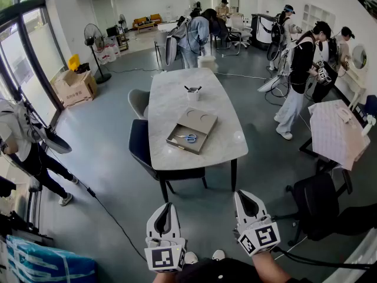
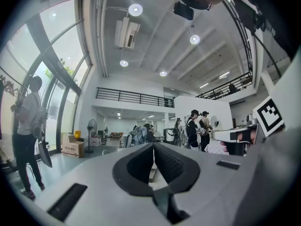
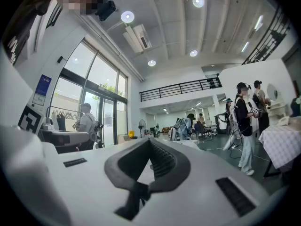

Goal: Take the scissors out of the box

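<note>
Blue-handled scissors (image 1: 189,137) lie in a flat grey box (image 1: 177,141) at the near end of a long marble table (image 1: 177,93). Both grippers hang well short of the table, over the grey floor, pointing level toward it. In the head view the left gripper (image 1: 166,207) and the right gripper (image 1: 244,195) are both shut with nothing between the pads. The left gripper view shows its black pads meeting at the left gripper (image 2: 153,145) tip. The right gripper (image 3: 149,140) also has its pads pressed together.
A small white cup (image 1: 192,93) with black items stands mid-table. A dark chair (image 1: 139,143) and a grey chair (image 1: 138,102) sit at the table's left side, a black chair (image 1: 315,202) at right. A cable (image 1: 112,220) runs across the floor. Several people stand behind the table and at left.
</note>
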A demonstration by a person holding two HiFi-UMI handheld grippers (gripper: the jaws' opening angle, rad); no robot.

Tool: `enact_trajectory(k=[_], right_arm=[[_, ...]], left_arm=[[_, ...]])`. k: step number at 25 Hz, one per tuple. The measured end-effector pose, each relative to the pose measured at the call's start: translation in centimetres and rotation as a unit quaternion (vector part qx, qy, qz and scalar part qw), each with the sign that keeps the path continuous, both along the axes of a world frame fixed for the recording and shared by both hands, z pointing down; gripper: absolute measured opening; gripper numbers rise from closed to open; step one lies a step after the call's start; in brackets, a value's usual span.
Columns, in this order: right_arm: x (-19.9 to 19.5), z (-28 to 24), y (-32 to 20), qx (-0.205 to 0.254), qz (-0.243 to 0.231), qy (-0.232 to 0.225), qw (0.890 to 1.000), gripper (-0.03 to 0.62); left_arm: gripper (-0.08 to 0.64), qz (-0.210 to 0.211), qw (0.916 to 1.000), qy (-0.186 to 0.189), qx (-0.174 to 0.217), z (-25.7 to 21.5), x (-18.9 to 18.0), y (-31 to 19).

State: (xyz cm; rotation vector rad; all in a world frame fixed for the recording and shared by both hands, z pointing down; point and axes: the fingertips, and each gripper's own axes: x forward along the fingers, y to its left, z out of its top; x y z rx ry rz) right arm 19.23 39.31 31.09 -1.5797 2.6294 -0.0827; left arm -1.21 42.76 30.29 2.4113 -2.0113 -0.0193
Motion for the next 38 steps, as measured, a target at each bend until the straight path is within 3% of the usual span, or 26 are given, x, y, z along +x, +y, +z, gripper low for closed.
enact_trajectory(k=[14, 24, 38], right_arm=[[-1.4, -0.2, -0.6, 0.008, -0.012, -0.001, 1.0, -0.005], [-3.4, 0.5, -1.2, -0.003, 0.027, -0.021, 0.999, -0.005], [-5.4, 1.6, -2.7, -0.005, 0.048, -0.005, 0.999, -0.004]], left_arm=[[0.017, 0.002, 1.0, 0.003, -0.004, 0.3, -0.8, -0.8], [0.017, 0.016, 0.9999, 0.003, -0.005, 0.5, -3.9, -1.2], [0.017, 0.033, 0.9993, 0.009, -0.013, 1.7, -6.1, -4.0]])
